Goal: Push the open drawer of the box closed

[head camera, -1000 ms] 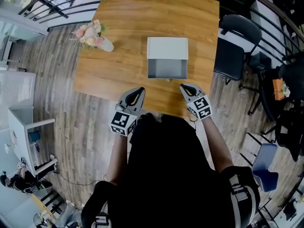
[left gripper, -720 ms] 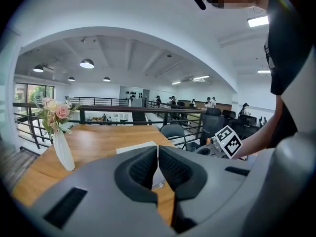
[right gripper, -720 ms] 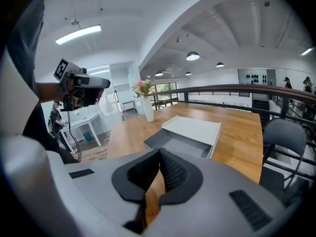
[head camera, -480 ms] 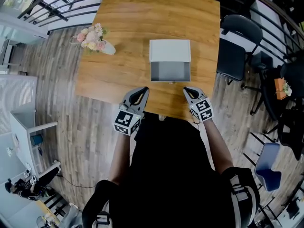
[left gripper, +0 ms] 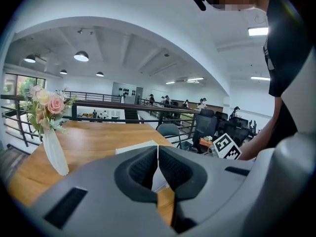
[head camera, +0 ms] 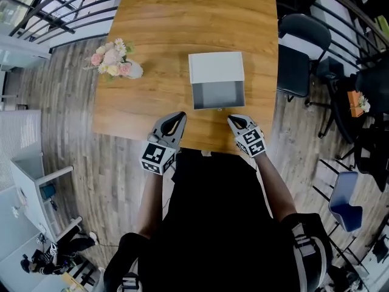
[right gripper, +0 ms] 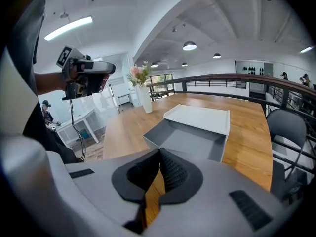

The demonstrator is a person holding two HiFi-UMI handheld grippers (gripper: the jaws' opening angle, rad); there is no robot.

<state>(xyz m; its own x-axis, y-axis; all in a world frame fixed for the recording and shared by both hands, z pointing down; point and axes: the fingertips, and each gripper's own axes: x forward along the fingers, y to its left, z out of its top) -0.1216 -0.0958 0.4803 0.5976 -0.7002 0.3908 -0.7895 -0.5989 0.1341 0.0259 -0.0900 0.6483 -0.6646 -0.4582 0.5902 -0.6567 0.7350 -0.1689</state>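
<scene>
A white box (head camera: pixel 216 67) stands mid-table with its grey drawer (head camera: pixel 217 95) pulled open toward me; the drawer looks empty. In the right gripper view the drawer (right gripper: pixel 190 139) lies just ahead of the jaws, with the box top (right gripper: pixel 200 116) behind it. My right gripper (head camera: pixel 231 119) is shut and empty, just short of the drawer's front right corner. My left gripper (head camera: pixel 178 115) is also shut and empty, near the table's front edge and left of the drawer. From the left gripper (left gripper: pixel 157 149), a white sliver of the box (left gripper: pixel 136 147) shows over the jaws.
The wooden table (head camera: pixel 158 35) carries a vase of pink flowers (head camera: pixel 112 62) at its left side. A dark chair (head camera: pixel 301 47) stands off the table's right edge. Railings run behind the table. My body is close against the table's front edge.
My right gripper has shifted a little to the left, closer to the drawer's front. The left gripper has hardly moved. The drawer stands as open as before.
</scene>
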